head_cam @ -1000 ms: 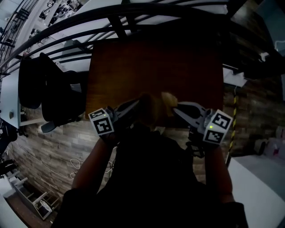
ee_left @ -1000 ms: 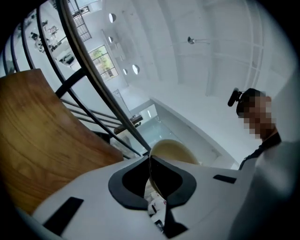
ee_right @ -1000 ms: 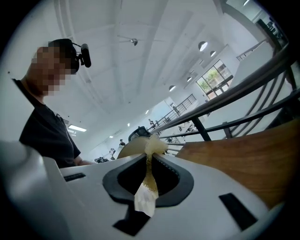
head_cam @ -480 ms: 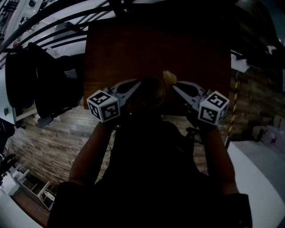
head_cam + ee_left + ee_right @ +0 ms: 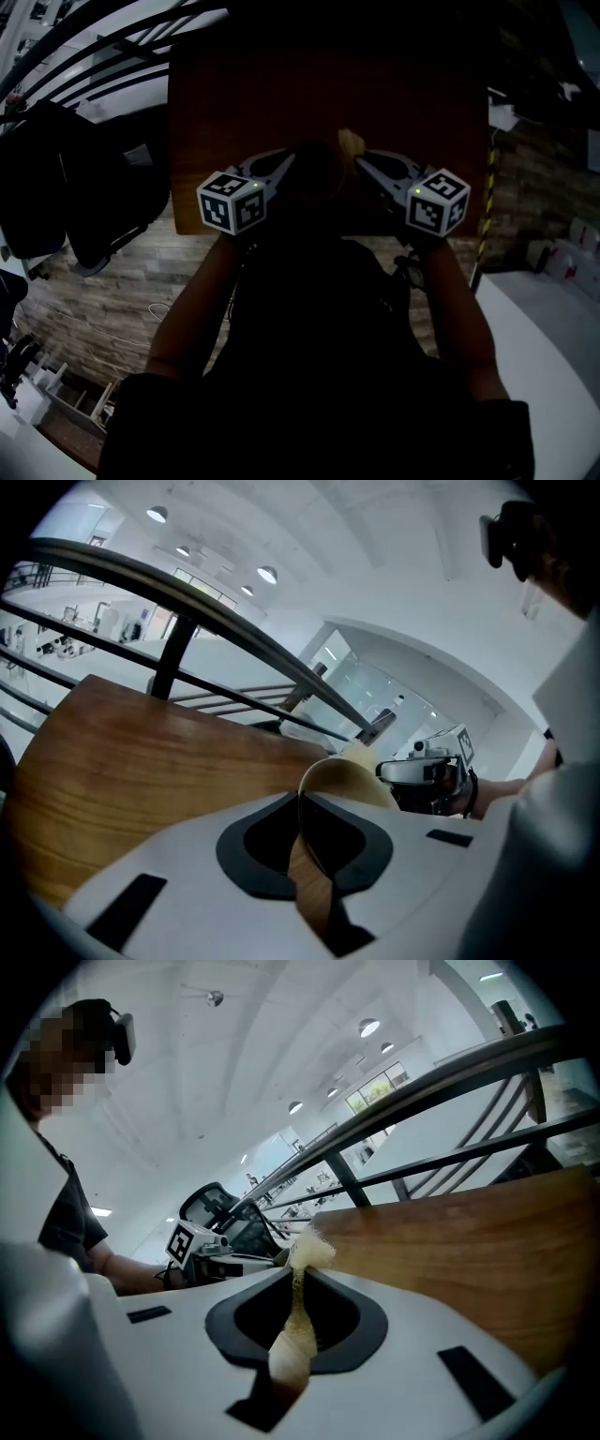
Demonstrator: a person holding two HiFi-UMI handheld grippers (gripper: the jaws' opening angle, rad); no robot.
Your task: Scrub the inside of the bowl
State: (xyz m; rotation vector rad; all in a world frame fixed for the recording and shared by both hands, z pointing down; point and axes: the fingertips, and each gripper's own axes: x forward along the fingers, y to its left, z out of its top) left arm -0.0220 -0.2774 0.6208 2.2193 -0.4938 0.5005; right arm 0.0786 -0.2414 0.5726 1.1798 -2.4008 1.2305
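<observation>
Left gripper view shows the pale wooden bowl point(image 5: 354, 778), rim clamped in the left gripper point(image 5: 302, 803)'s jaws, over the brown wooden surface point(image 5: 141, 761); the right gripper point(image 5: 298, 1283)'s jaws pinch a yellow sponge point(image 5: 310, 1252) beside it. Black railings point(image 5: 187, 597), white ceiling point(image 5: 375, 555) beyond.

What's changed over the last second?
Both grippers drew closer together and edged forward over the table; the right gripper carried the sponge toward the bowl's far side. Unchanged: left gripper shut on the bowl's rim, right on the sponge.
</observation>
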